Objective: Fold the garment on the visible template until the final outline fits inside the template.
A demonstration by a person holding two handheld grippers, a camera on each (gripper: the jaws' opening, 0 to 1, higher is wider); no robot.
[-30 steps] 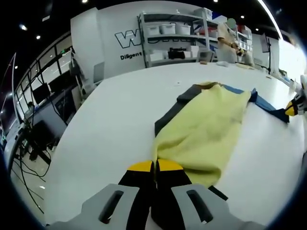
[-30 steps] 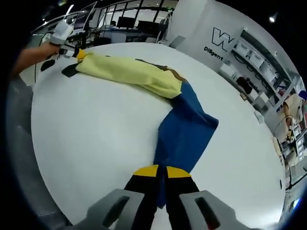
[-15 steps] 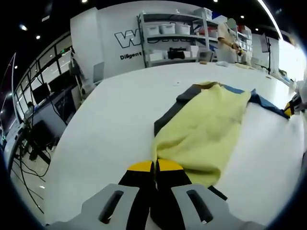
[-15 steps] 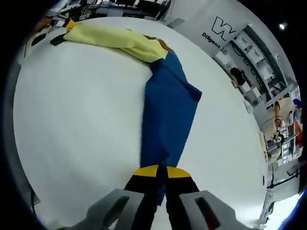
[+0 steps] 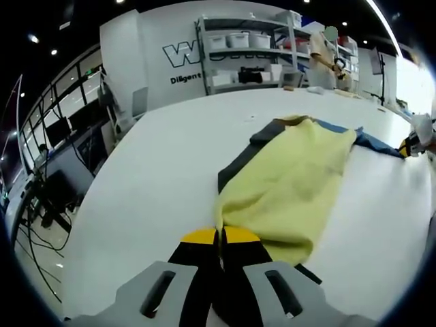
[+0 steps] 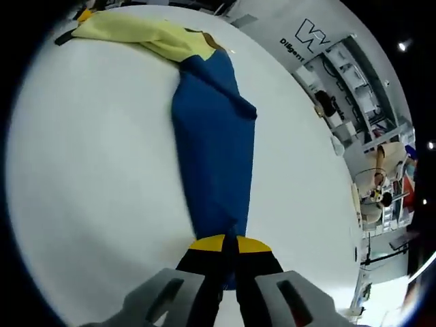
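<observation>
A broad white surface (image 5: 157,170) spreads across most of the left gripper view and likewise across the right gripper view, running from the lower edge up toward the room behind. On it lies the garment (image 5: 293,180), stretched out long: in the left gripper view its pale yellow part runs from the bottom centre up toward the upper right of the frame, with a dark grey edge along its left side and a strip of blue showing at its far end. In the right gripper view the blue part (image 6: 214,146) climbs from the bottom centre toward the upper left, where it meets the yellow part (image 6: 136,30) near the top edge.

At the bottom centre of the left gripper view, the left gripper (image 5: 221,238) has its yellow-tipped jaws closed on the near yellow end of the garment. At the bottom centre of the right gripper view, the right gripper (image 6: 225,244) has its jaws pressed together on the near blue end. That right gripper also appears small at the right edge of the left gripper view, at the garment's far end.

Shelving (image 5: 248,54) with white bins stands behind the surface at the top of the left gripper view.
</observation>
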